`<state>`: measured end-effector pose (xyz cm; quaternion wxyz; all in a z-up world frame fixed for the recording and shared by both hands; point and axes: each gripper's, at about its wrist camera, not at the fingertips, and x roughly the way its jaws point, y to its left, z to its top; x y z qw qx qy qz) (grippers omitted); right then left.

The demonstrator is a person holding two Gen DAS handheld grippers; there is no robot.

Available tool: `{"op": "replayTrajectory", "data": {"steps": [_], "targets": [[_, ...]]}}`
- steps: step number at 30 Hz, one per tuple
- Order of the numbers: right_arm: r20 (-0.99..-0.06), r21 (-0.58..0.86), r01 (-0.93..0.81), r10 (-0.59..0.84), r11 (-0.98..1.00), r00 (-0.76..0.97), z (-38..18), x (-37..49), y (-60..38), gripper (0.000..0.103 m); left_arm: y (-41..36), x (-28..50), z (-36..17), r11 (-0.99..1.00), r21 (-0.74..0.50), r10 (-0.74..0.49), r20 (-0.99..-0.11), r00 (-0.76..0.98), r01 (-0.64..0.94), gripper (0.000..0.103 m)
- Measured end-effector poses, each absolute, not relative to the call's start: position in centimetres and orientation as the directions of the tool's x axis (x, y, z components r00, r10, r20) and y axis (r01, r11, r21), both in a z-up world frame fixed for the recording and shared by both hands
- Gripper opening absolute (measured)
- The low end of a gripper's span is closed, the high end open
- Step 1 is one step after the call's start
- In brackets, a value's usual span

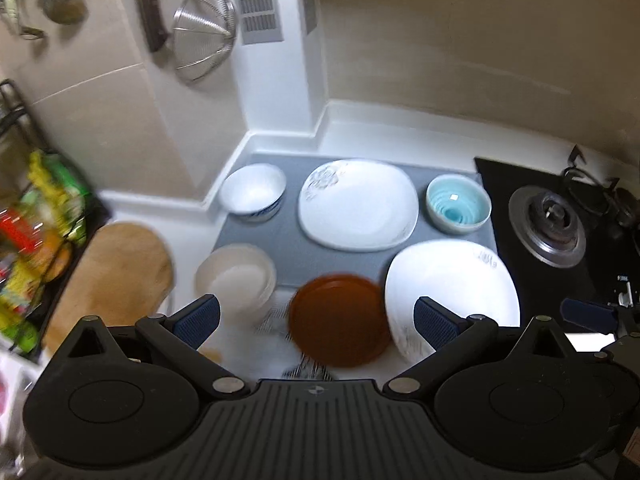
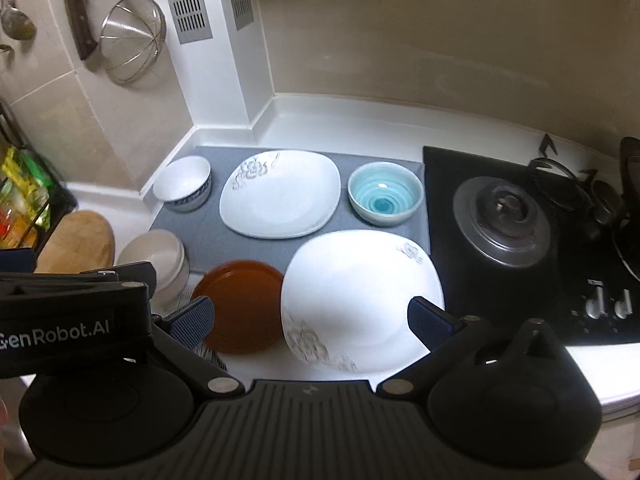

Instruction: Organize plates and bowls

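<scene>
My left gripper point(image 1: 316, 318) hangs over the counter point(image 2: 360, 120), jaws wide open and empty. Left of the brown plate point(image 2: 244, 306) sits a cream bowl point(image 2: 160, 260); right of it, touching, a white plate point(image 2: 360, 292). My right gripper point(image 2: 310, 320) is wide open and empty too.

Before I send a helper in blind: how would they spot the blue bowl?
Find the black gas stove; left of it lies a grey mat. At the mat's back corner nearest the stove sits the blue bowl, the only one with turquoise rings inside.
</scene>
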<state>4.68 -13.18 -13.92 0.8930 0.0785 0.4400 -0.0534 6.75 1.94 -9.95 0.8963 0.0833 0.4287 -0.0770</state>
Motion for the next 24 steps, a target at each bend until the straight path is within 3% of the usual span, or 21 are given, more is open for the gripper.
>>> {"op": "replayTrajectory", "data": {"steps": [5,8,11,15,19,23,24], "targets": [[-0.729,0.165,0.23,-0.038,0.959,0.683,-17.5,6.0,-14.2,0.103,2.4,10.0,-13.6,0.936,0.011,-0.232,-0.731,0.642,0.352,0.103],[-0.691,0.095,0.146,-0.04,0.985,0.721,-19.9,6.8,-14.2,0.103,1.9,13.5,-16.7,0.903,0.0,-0.253,-0.807,0.534,0.429,0.103],[-0.733,0.03,0.188,-0.106,0.982,0.672,-21.9,7.6,-15.4,0.103,2.8,17.5,-21.6,0.867,-0.237,-0.387,-0.874,0.293,0.438,0.101],[-0.757,0.11,0.27,-0.095,0.957,0.646,-23.5,7.0,-19.5,0.103,2.9,20.1,-26.5,0.861,-0.325,-0.408,-0.901,0.15,0.391,0.076],[-0.778,0.219,0.313,-0.029,0.924,0.628,-25.4,6.2,-24.1,0.103,1.5,21.2,-28.5,0.837,-0.373,-0.447,-0.888,0.106,0.4,0.073],[-0.774,0.34,0.338,0.057,0.878,0.63,-28.2,6.2,-28.6,0.102,-0.8,22.2,-29.8,0.853,-0.337,-0.409,-0.906,0.111,0.398,0.056],[-0.774,0.365,0.334,0.084,0.869,0.627,-28.9,6.3,-29.5,0.094,-1.3,22.5,-30.2,0.862,-0.324,-0.393,-0.912,0.113,0.389,0.054]]}}
